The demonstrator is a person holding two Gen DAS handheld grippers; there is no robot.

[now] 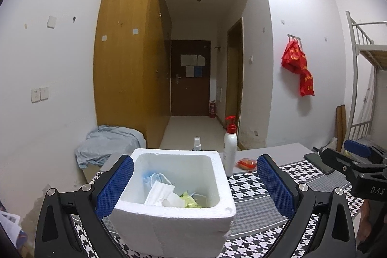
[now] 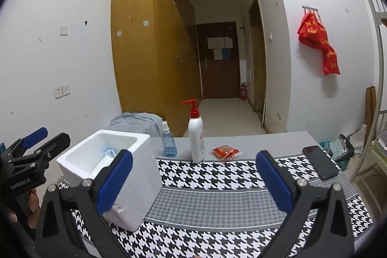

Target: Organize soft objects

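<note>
The white foam box (image 1: 174,204) is sitting on the table (image 2: 241,200) with face masks (image 1: 158,192) lying inside, while the left gripper (image 1: 193,183) and right gripper (image 2: 193,180) are both hanging wide apart, gripping nothing.

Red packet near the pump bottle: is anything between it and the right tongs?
Nothing visible: only bare houndstooth cloth lies between the open right tongs and the red packet. The white pump bottle stands just left of it.

Masks (image 1: 158,192) in foam box (image 2: 135,197) – pump bottle (image 2: 196,139), phone (image 2: 319,162) right.
</note>
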